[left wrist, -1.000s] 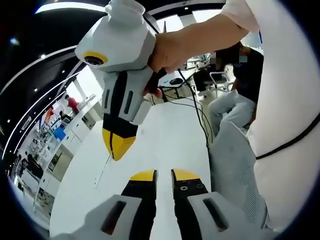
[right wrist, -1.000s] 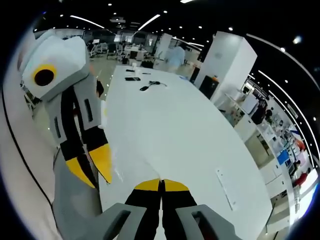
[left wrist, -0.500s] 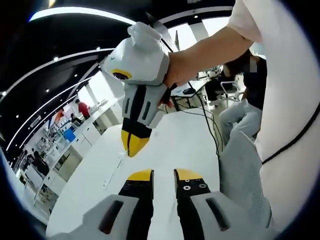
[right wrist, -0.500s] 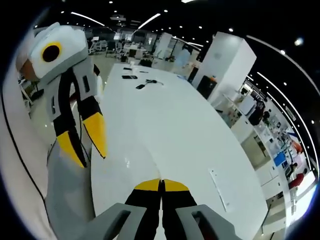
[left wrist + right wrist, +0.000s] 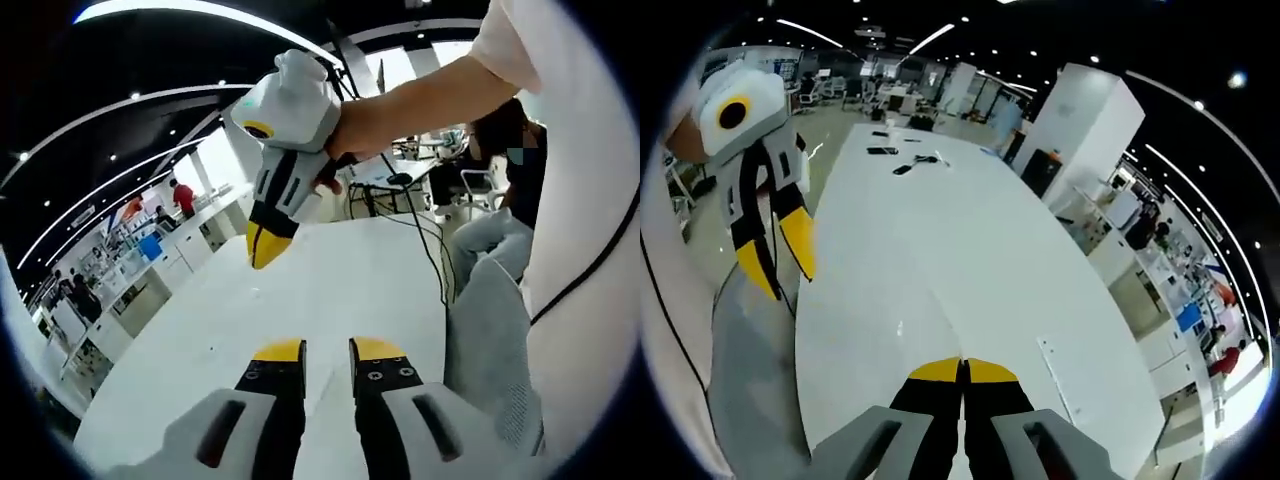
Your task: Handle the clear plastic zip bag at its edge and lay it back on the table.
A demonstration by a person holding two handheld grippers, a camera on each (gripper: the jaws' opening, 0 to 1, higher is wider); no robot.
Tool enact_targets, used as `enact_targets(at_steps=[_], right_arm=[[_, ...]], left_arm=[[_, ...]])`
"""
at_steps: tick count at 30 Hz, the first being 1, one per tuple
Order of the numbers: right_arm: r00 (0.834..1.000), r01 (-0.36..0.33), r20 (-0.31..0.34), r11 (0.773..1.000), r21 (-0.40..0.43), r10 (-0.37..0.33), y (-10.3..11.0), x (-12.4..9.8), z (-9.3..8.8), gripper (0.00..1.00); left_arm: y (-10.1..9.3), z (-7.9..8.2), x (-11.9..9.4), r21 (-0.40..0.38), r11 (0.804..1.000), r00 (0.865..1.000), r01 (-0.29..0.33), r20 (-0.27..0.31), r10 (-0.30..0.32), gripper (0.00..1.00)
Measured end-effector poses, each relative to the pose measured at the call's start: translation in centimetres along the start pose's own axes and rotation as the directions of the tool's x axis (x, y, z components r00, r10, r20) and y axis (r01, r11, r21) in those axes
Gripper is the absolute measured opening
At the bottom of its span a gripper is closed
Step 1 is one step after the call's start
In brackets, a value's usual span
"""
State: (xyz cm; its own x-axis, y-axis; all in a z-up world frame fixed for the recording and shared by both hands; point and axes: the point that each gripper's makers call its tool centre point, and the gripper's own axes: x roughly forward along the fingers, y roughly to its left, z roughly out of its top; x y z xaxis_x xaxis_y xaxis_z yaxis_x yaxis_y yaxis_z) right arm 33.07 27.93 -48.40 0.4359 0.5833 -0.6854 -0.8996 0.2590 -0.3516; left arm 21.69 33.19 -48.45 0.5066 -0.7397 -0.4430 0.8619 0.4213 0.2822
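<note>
One clear plastic zip bag (image 5: 1010, 340), light, limp and slippery, seems pinched at its edge by the closed right gripper (image 5: 962, 366). The left gripper (image 5: 326, 350) is slightly open and empty.

The clear zip bag (image 5: 1005, 335) is seen laid flat on the white table (image 5: 940, 200), near its right edge, betrayed mostly by its zip strip (image 5: 1060, 382).

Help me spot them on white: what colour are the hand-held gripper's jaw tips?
Yellow, clearest on the left hand-held gripper in the right gripper view.
</note>
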Motion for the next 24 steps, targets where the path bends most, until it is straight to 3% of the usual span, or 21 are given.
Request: enact_targets(at_steps=[12, 24], right_arm=[[0.998, 0.06, -0.001, 0.998, -0.031, -0.06, -3.4, 1.5, -0.1, 0.0], [0.995, 0.101, 0.011, 0.994, -0.042, -0.101, -6.0, 3.2, -0.6, 0.0]], left_arm=[[1.2, -2.0, -0.2, -0.14, 0.989, 0.999, -0.05, 0.003, 0.05, 0.22], [1.2, -3.5, -0.2, -0.194, 0.978, 0.997, -0.073, -0.006, 0.073, 0.3]])
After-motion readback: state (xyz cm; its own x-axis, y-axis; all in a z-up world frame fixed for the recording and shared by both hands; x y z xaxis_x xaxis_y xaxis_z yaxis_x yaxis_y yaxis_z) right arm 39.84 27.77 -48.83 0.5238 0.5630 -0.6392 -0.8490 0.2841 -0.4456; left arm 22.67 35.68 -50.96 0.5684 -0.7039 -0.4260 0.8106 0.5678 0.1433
